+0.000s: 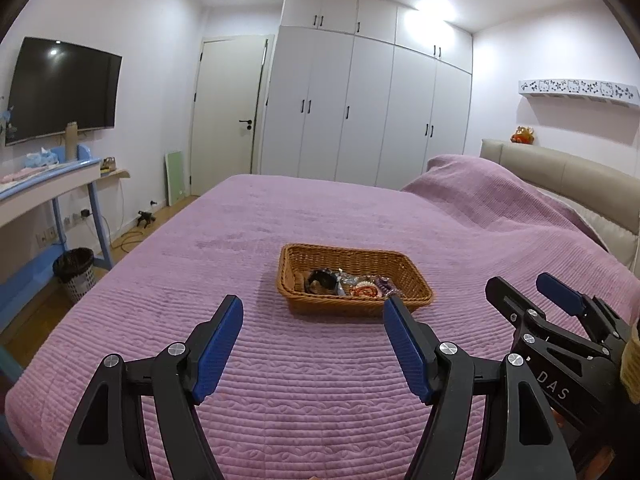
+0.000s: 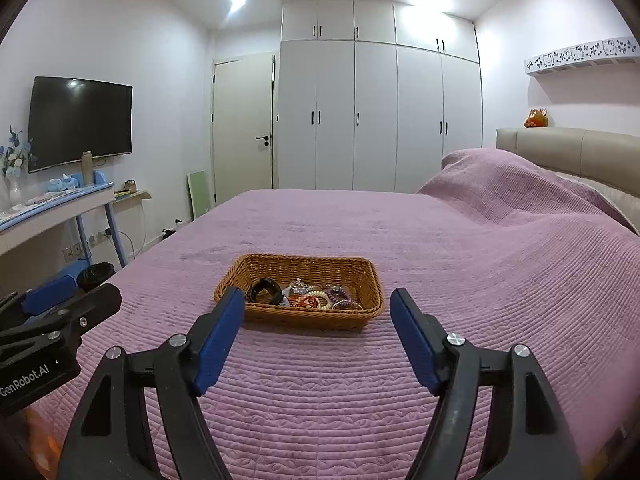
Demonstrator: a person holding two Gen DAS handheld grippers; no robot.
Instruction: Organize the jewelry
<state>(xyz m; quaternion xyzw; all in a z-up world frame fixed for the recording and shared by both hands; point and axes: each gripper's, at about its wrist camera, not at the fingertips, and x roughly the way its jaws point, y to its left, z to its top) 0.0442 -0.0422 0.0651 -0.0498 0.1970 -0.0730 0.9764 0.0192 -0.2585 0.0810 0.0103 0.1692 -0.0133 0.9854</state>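
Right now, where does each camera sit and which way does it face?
Left wrist: on the left gripper, looking across the bed at the basket; own open fingers, plus the right gripper at right.
Right wrist: on the right gripper, facing the same way; own open fingers, left gripper at left.
Shared: basket, bed, wardrobe, TV.

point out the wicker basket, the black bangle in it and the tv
wicker basket (image 2: pixel 362 276): right wrist view, right wall
black bangle (image 2: pixel 266 290): right wrist view, its band
tv (image 2: pixel 80 120): right wrist view, middle of screen
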